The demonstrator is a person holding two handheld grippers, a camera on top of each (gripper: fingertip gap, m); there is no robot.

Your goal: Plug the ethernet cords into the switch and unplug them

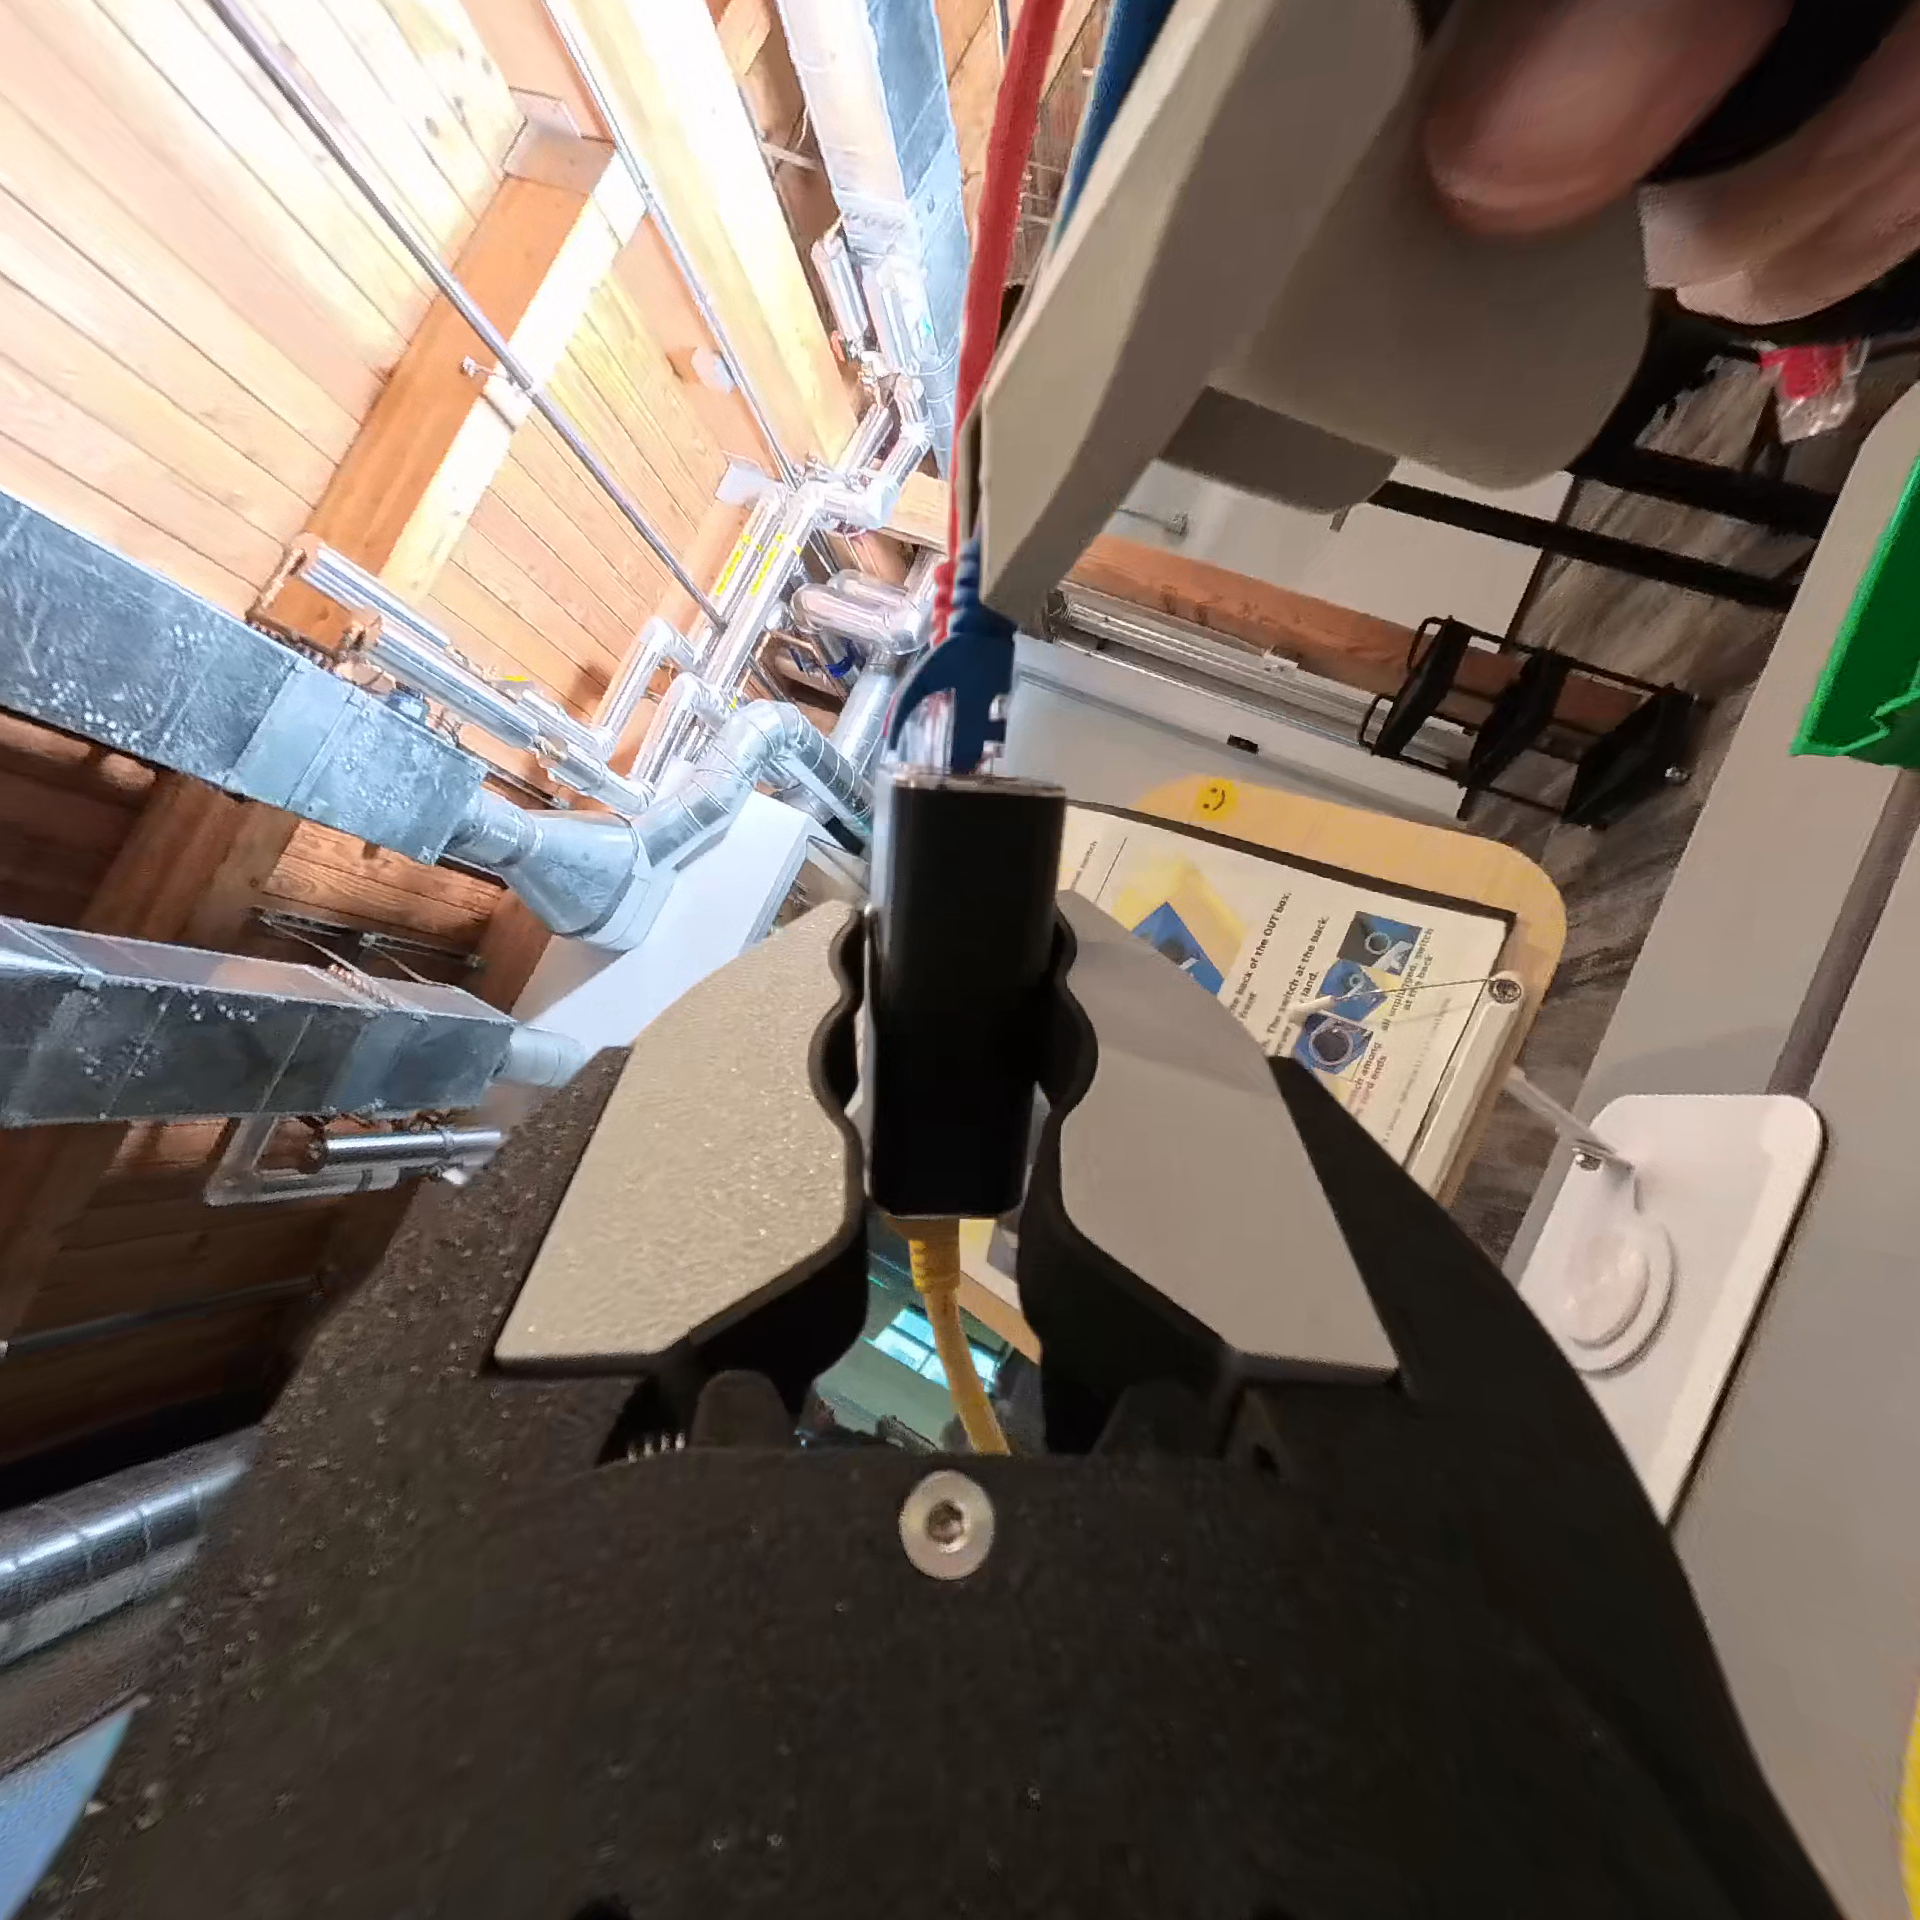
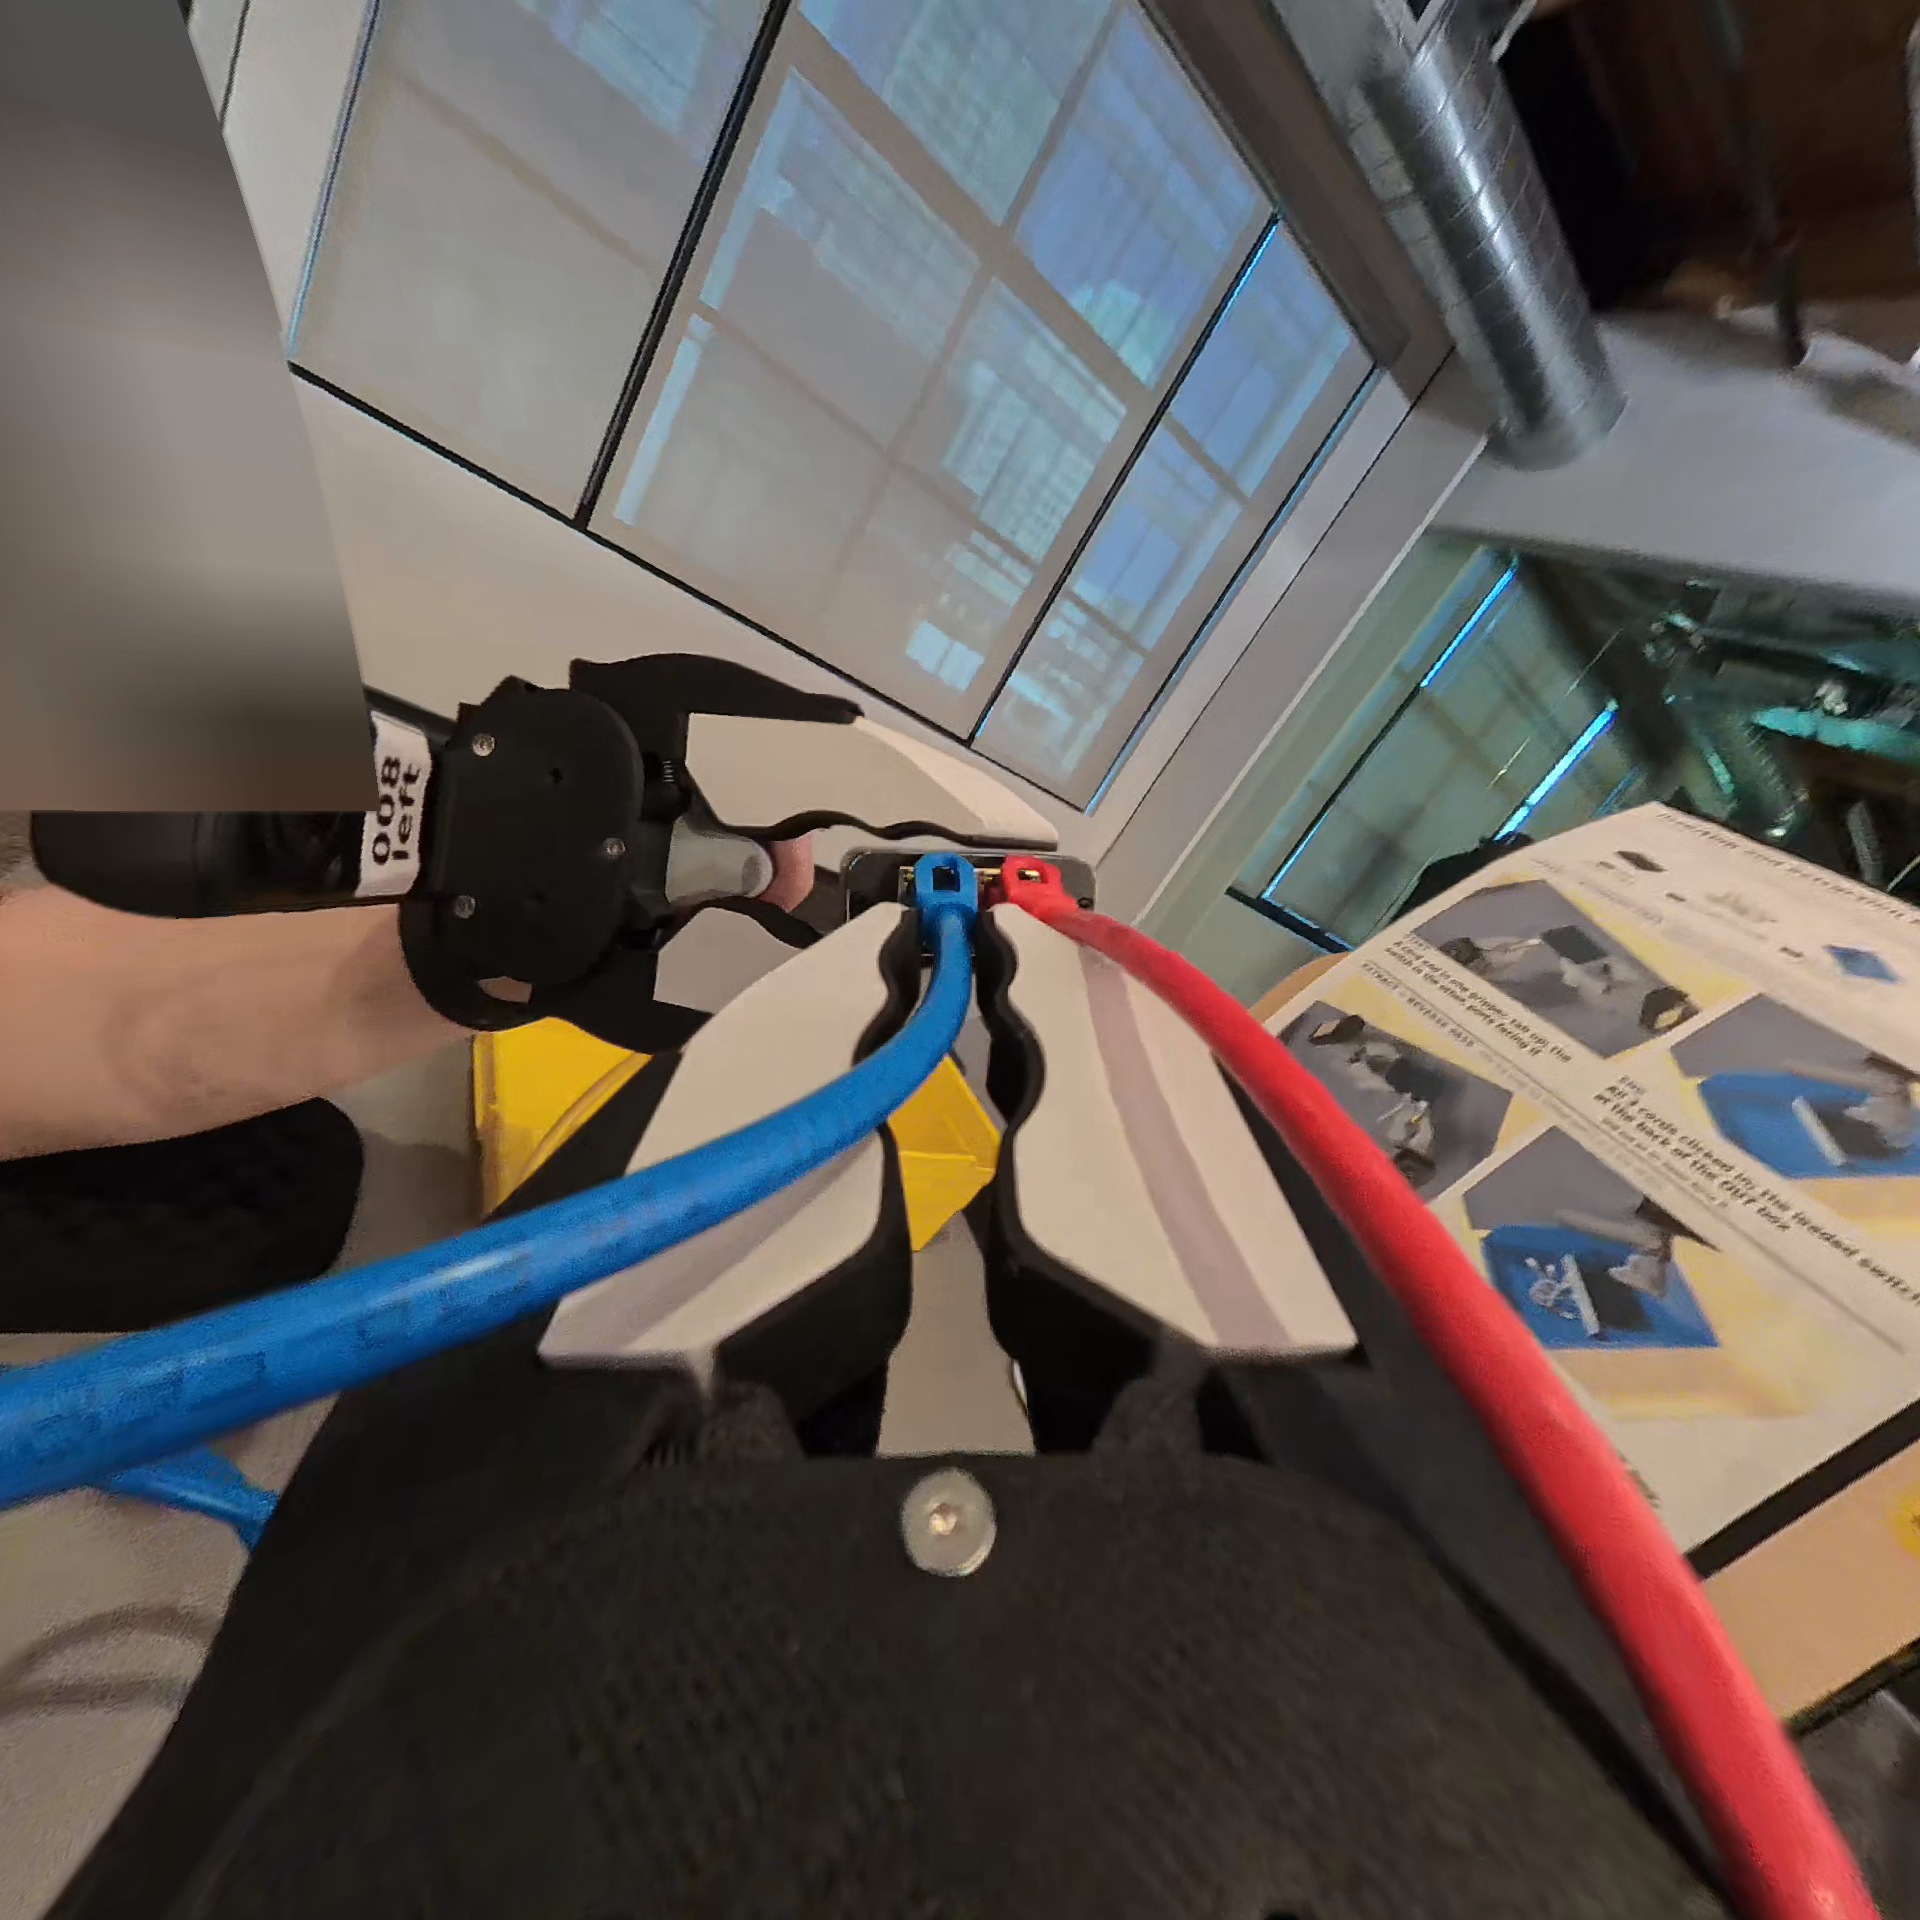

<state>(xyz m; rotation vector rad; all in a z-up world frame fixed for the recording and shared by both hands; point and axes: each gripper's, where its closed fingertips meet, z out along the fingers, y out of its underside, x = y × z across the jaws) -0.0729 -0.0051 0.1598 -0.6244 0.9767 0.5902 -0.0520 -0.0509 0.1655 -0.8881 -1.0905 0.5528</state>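
My left gripper (image 1: 961, 1039) has its fingers clamped on the switch (image 1: 961, 997), held up off the worktop. The right gripper (image 2: 977, 966) seems closed around the blue cord (image 2: 727, 1132) beside the red cord (image 2: 1299, 1122). Pulling without the latch pressed could jam the plug.

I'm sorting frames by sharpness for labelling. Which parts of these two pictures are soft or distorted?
Left wrist view: the switch in the left gripper is sharp; the fingertip at top right is blurred. Right wrist view: the blue cord and red cord smear toward the frame edges; window lines bow from the wide lens.
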